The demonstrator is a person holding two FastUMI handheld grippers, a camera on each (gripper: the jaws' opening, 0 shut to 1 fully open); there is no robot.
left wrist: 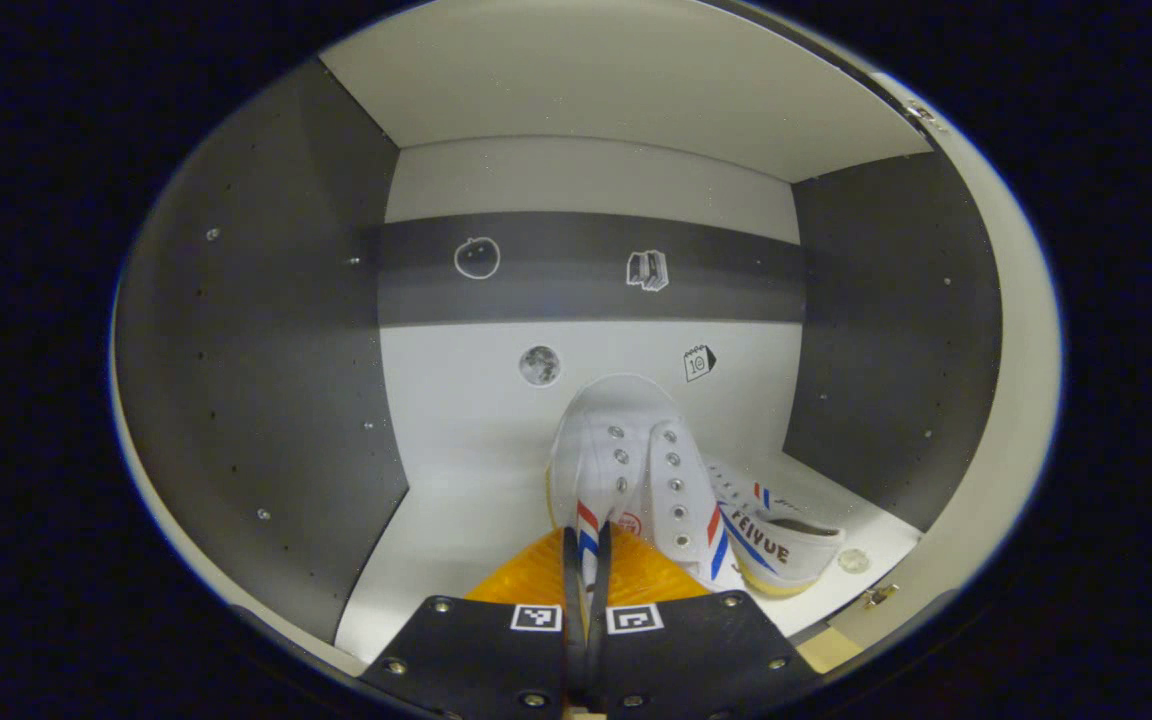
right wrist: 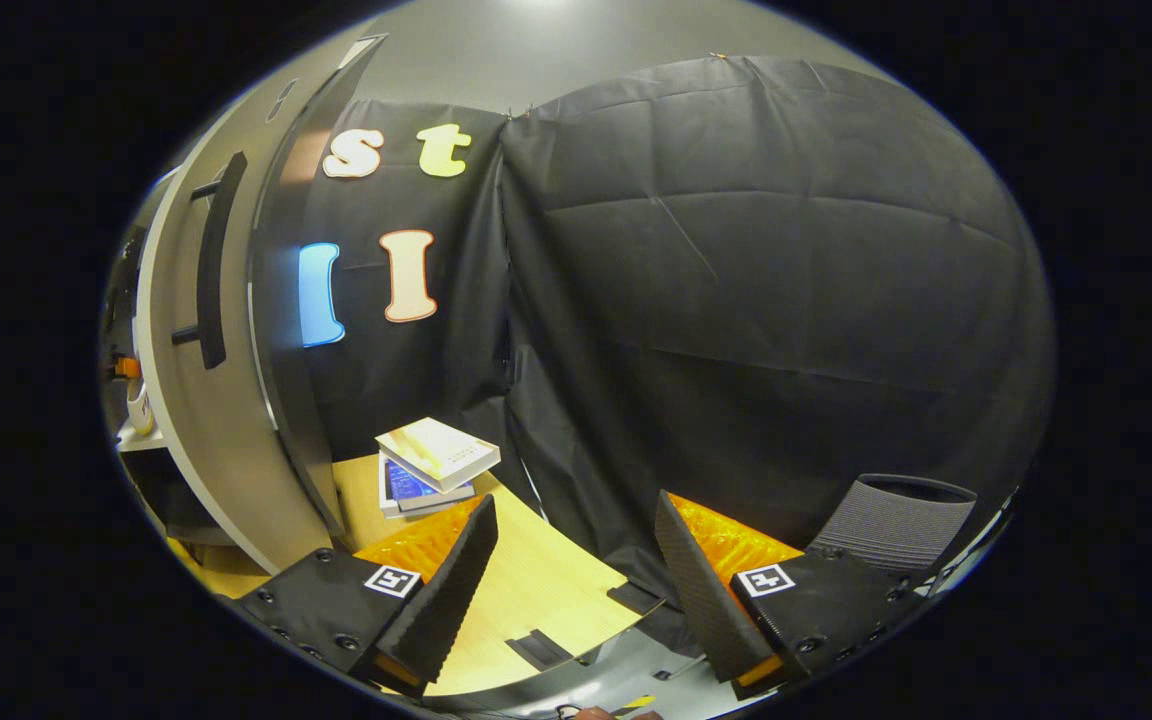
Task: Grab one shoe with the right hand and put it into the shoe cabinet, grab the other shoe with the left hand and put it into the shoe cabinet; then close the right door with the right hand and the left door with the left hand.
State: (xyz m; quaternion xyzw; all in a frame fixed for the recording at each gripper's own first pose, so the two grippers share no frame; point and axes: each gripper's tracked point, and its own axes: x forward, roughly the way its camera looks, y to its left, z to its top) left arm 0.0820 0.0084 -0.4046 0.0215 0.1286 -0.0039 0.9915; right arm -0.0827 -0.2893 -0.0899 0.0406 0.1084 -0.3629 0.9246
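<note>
In the left gripper view I look into the shoe cabinet (left wrist: 436,540), with its white floor and grey side walls. My left gripper (left wrist: 586,570) is shut on the rim of a white shoe (left wrist: 636,460) with red and blue stripes; its toe points at the back wall. The other white shoe (left wrist: 786,545) lies on the cabinet floor just to its right, touching it. In the right gripper view my right gripper (right wrist: 574,510) is open with nothing between its fingers and faces the black cloth wall. The cabinet's right door (right wrist: 186,430) stands open at the left, with a black bar handle (right wrist: 214,260).
A short stack of books (right wrist: 436,455) lies on the wooden table (right wrist: 536,590) beside the open door. A grey chair back (right wrist: 896,520) stands at the lower right. The cabinet's right wall (left wrist: 886,330) is close to the second shoe.
</note>
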